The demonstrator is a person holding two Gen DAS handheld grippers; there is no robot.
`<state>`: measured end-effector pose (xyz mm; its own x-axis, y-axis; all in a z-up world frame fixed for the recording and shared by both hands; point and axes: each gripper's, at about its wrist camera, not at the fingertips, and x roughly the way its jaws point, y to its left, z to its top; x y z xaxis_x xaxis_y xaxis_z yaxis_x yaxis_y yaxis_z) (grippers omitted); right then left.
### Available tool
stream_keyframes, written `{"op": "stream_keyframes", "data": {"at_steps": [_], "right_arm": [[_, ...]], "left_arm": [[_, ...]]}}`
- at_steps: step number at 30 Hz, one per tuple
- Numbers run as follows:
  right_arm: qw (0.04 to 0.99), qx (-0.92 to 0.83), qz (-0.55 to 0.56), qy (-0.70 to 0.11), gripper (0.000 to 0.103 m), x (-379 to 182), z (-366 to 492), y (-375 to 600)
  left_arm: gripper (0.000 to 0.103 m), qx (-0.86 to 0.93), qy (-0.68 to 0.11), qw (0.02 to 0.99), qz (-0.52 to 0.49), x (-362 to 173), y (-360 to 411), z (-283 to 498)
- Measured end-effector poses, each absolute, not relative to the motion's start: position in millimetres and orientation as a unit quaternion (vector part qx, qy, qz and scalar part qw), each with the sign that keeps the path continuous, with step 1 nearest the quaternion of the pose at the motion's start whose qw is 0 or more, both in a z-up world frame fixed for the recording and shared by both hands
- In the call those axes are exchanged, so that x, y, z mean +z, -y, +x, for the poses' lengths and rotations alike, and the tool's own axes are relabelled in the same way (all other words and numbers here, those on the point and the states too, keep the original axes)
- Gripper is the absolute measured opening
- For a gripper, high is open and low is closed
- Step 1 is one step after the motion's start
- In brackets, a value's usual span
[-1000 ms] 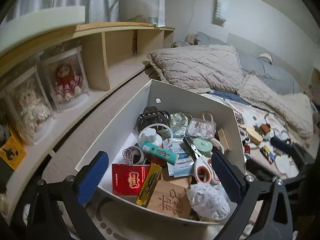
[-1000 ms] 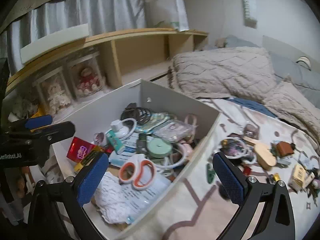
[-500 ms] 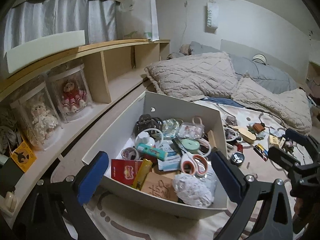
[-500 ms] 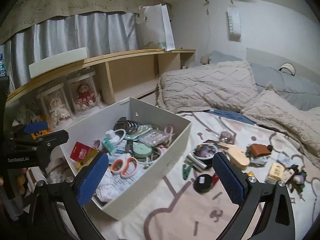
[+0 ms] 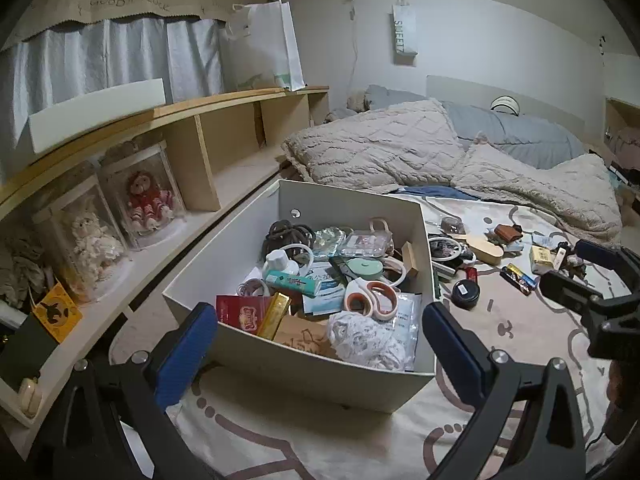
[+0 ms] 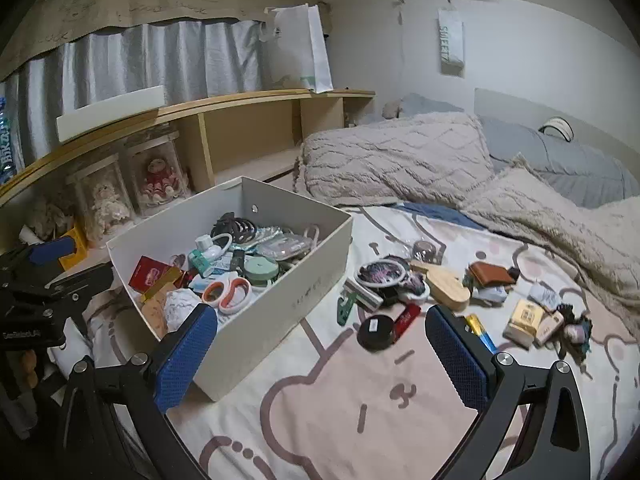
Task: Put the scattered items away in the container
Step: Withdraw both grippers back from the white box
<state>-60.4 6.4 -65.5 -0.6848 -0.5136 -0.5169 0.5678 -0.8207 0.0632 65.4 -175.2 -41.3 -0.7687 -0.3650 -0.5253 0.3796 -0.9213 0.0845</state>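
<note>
White box [image 5: 280, 364] btwn L gripper [image 5: 320, 344] fingers.

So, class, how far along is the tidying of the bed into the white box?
Done: the white box already holds scissors and more. In hand: nothing; both grippers' jaws are open. Left: black round tin, wooden brush, brown wallet and other clutter on the bed.
</note>
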Motion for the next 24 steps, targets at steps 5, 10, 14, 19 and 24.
{"op": "stream_keyframes", "data": {"at_steps": [5,10,14,19,24], "right_arm": [[0.292,-0.916,0.272,-0.04,0.103,-69,-58,-18],[0.289,-0.918,0.27,-0.038,0.103,-68,-54,-26],[0.286,-0.92,0.264,-0.04,0.103,-65,-50,-31],[0.286,-0.921,0.259,-0.047,0.103,-62,-46,-32],[0.282,-0.923,0.257,-0.058,0.103,-62,-44,-29]], "left_arm": [[0.103,-0.942,-0.003,0.194,0.275,-47,165,72],[0.103,-0.943,0.001,0.188,0.274,-49,159,76],[0.103,-0.945,0.008,0.188,0.269,-49,155,77],[0.103,-0.945,0.013,0.184,0.269,-49,152,77],[0.103,-0.946,0.009,0.18,0.269,-49,152,77]]}}
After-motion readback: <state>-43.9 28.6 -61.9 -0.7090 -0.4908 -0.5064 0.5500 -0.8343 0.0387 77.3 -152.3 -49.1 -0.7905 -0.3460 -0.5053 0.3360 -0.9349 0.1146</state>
